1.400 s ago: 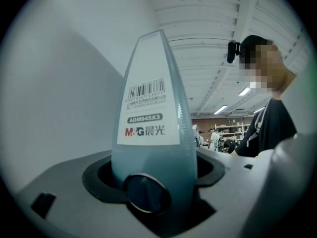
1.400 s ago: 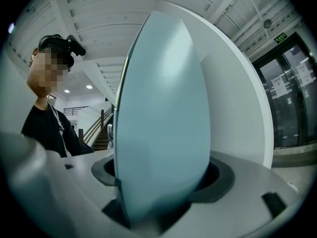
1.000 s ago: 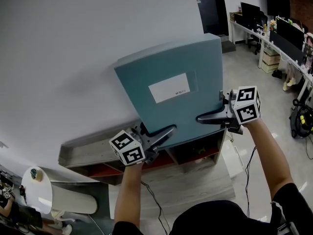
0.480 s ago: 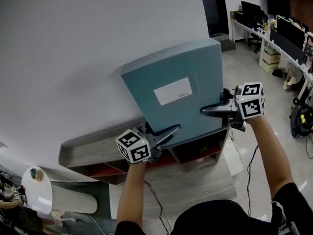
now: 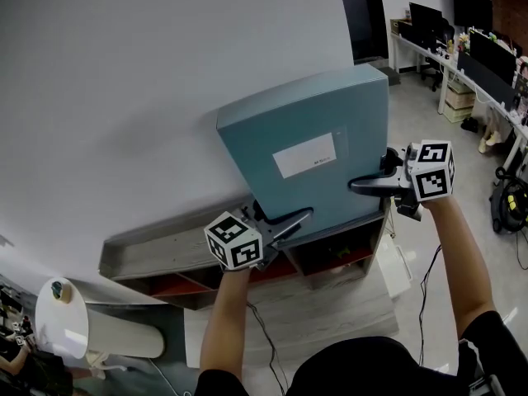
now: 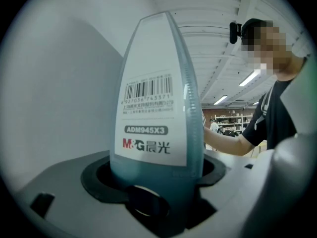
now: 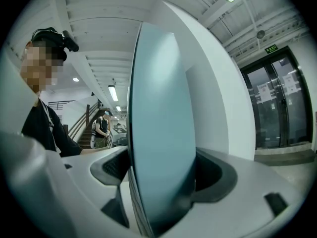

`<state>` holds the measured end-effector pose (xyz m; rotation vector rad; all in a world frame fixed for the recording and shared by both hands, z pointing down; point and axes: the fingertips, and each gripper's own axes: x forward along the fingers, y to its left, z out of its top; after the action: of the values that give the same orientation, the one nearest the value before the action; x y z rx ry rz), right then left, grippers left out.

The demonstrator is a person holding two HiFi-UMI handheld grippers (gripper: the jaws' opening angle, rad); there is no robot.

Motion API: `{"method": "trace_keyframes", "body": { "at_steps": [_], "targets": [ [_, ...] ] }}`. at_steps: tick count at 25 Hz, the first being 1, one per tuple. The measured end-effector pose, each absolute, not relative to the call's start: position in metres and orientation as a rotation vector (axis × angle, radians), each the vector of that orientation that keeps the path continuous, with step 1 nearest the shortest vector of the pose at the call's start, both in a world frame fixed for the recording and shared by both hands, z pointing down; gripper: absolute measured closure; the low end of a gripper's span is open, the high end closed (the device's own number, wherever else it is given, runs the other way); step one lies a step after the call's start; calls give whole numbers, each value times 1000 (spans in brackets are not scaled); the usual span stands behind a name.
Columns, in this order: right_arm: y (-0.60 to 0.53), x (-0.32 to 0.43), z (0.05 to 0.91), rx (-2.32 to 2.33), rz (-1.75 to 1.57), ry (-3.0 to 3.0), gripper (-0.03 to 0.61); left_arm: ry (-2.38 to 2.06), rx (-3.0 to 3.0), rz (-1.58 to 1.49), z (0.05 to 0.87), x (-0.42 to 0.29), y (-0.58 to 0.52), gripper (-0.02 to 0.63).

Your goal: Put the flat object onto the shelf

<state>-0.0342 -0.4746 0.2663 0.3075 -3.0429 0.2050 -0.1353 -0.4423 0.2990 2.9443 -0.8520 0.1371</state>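
Two tongs clamp one flat teal folder [image 5: 285,118], smooth, rectangular, with a white paper label [image 5: 304,155]; the left tongs [image 5: 290,220] pinch its lower edge, the right tongs [image 5: 365,185] its right edge; it is held tilted against the white wall [image 5: 124,73], over the low open shelf [image 5: 165,252].

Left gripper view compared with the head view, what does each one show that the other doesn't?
Only the left gripper view shows the barcode sticker on the folder's narrow edge. Only the head view shows the shelf below, the right gripper clamped on the folder's side, and the white label on its front. Both show the teal folder with the left gripper shut on it.
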Motion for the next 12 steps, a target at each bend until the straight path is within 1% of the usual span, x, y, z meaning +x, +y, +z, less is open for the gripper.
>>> {"method": "trace_keyframes", "body": {
  "at_steps": [12],
  "targets": [
    [-475,-26,264,405,130,-3118,195,-850,2970,153,299,-131,-445,264]
  ]
}}
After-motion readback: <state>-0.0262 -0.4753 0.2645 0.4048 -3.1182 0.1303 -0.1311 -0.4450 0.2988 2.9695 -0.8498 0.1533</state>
